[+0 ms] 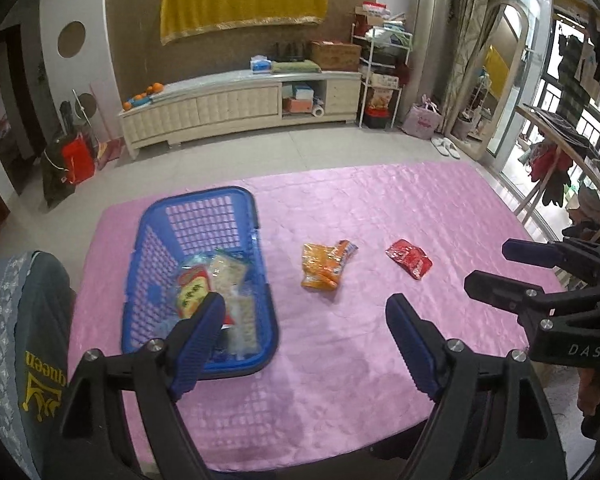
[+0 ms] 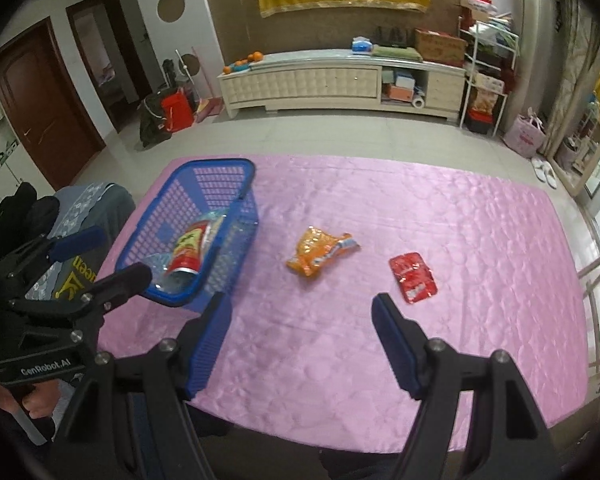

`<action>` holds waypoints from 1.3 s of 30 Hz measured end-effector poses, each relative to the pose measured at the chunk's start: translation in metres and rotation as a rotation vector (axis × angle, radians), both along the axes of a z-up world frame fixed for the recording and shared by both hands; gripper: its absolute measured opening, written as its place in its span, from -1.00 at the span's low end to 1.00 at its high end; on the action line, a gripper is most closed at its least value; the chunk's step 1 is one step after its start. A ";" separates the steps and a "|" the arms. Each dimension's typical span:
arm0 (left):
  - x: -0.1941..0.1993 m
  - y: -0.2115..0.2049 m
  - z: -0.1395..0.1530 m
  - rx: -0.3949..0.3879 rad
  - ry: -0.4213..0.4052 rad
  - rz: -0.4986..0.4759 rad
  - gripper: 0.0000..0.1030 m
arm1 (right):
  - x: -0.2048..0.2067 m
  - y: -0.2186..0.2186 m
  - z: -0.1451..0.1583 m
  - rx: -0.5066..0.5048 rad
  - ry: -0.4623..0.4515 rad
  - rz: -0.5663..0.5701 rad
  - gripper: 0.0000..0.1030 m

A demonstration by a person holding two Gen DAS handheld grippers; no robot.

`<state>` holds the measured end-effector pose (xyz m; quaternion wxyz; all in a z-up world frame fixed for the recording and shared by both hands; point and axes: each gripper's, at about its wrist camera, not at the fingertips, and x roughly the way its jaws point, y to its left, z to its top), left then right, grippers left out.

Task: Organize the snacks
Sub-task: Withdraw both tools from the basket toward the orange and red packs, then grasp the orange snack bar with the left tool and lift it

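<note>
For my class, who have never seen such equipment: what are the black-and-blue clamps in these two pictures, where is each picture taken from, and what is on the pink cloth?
They are hand-held grippers, one in each of a person's hands, each carrying a camera looking along its fingers. One picture is from the left gripper, the other from the right gripper. Both stand open, holding nothing. On the pink tablecloth stands a blue basket already holding several snack packets. An orange packet and a red packet lie loose outside it.

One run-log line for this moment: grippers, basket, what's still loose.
left gripper open, empty | right gripper open, empty | blue basket holds packets | orange snack bag, red packet loose on pink cloth
</note>
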<state>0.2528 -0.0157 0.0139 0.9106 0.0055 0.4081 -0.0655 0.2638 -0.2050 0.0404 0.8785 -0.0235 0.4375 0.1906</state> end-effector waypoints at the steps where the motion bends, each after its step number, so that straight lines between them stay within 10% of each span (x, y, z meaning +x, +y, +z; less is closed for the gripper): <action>1: 0.004 -0.004 -0.002 0.000 0.008 -0.001 0.57 | 0.002 -0.005 -0.002 0.002 0.002 -0.005 0.49; 30: 0.122 -0.067 -0.123 0.010 0.223 -0.015 0.57 | 0.113 -0.071 -0.124 -0.064 0.193 -0.003 0.49; 39: 0.179 -0.080 -0.153 0.116 0.269 -0.051 0.57 | 0.157 -0.067 -0.171 -0.124 0.244 0.055 0.49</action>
